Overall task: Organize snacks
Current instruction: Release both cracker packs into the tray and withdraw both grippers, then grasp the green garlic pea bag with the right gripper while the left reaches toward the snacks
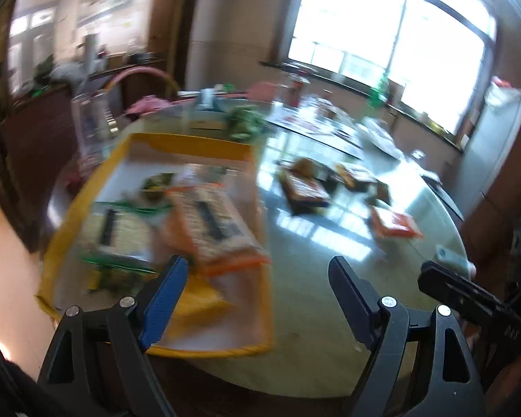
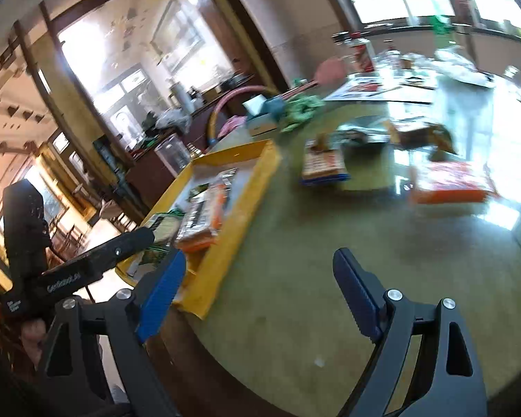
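On the left of the tabletop (image 1: 312,278) sits a yellow tray (image 1: 87,201) holding snack packets (image 1: 208,222). The left hand-held gripper (image 1: 257,278) hovers wide open, empty, over its near edge. More packets (image 2: 451,182) lie loose rightward, beyond the right hand-held gripper (image 2: 257,274), also spread and empty.
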`<state>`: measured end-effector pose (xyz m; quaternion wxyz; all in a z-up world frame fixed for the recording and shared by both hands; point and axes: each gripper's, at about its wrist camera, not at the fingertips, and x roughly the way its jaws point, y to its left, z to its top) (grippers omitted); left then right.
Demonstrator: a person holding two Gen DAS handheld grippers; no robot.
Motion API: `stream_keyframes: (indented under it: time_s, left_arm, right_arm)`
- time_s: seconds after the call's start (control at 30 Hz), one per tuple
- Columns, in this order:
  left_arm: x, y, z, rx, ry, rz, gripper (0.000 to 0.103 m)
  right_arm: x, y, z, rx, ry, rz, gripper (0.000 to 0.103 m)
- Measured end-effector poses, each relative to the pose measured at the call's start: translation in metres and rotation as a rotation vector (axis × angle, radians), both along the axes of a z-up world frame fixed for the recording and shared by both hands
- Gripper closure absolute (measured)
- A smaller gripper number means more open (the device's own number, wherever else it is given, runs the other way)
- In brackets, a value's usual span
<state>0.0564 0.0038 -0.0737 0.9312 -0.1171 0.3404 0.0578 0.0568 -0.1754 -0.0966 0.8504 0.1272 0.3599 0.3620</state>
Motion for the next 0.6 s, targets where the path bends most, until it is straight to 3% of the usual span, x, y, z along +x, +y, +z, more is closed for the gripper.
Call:
stream_keyframes:
  time_s: [0.23,0.6]
  left_arm:
    - [-0.001,-0.049,0.007,0.068,0.002,-0.084,0.02]
    - [-0.012,-0.073,0.016,0.134,-0.004,-0.066,0.02]
  right_arm:
    - [-0.008,-0.063,0.002,0.051,0.014,-0.089,0.016]
    - [-0.011,-0.096,0.007,0.116,0.019,-0.128,0.016]
